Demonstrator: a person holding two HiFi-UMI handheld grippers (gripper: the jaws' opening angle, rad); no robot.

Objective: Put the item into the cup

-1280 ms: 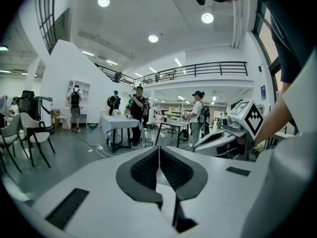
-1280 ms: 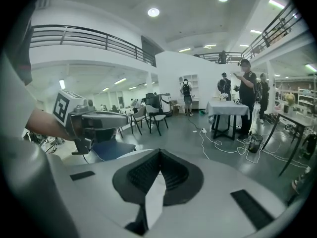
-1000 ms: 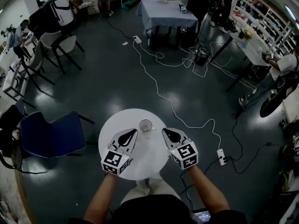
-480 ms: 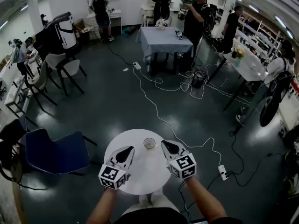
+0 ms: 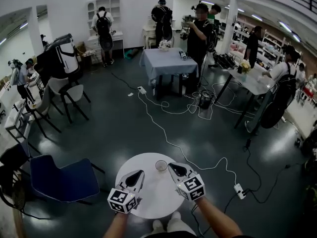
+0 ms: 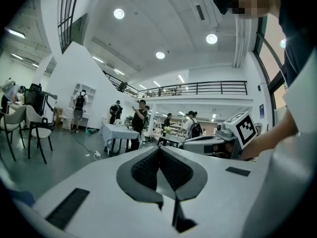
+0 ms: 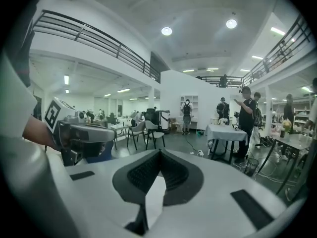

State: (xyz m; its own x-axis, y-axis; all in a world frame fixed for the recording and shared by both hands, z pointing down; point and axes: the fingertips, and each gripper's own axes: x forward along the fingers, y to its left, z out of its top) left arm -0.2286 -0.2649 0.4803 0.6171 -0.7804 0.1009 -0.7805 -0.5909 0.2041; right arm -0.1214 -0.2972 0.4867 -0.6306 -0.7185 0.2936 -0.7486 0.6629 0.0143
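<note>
A small clear cup [image 5: 161,166] stands near the far edge of the round white table [image 5: 148,200]. I cannot tell whether anything lies in it, and no loose item shows on the tabletop. My left gripper [image 5: 139,173] hovers over the table to the left of the cup. My right gripper [image 5: 171,166] hovers just right of the cup, its tip close to the rim. Both are shut with nothing between the pads, as the left gripper [image 6: 159,148] and the right gripper [image 7: 159,151] show in their own views. Both gripper views look out level across the room, not at the table.
A blue chair [image 5: 62,180] stands left of the table. A white cable [image 5: 198,170] runs over the dark floor to a power strip [image 5: 239,191] on the right. Further off are a cloth-covered table [image 5: 168,63], chairs [image 5: 69,95] and several people.
The head view has tilted up, so the table, cup and grippers sit lower and smaller in it. Both grippers stay shut over the table; the right tip has come nearer the cup.
</note>
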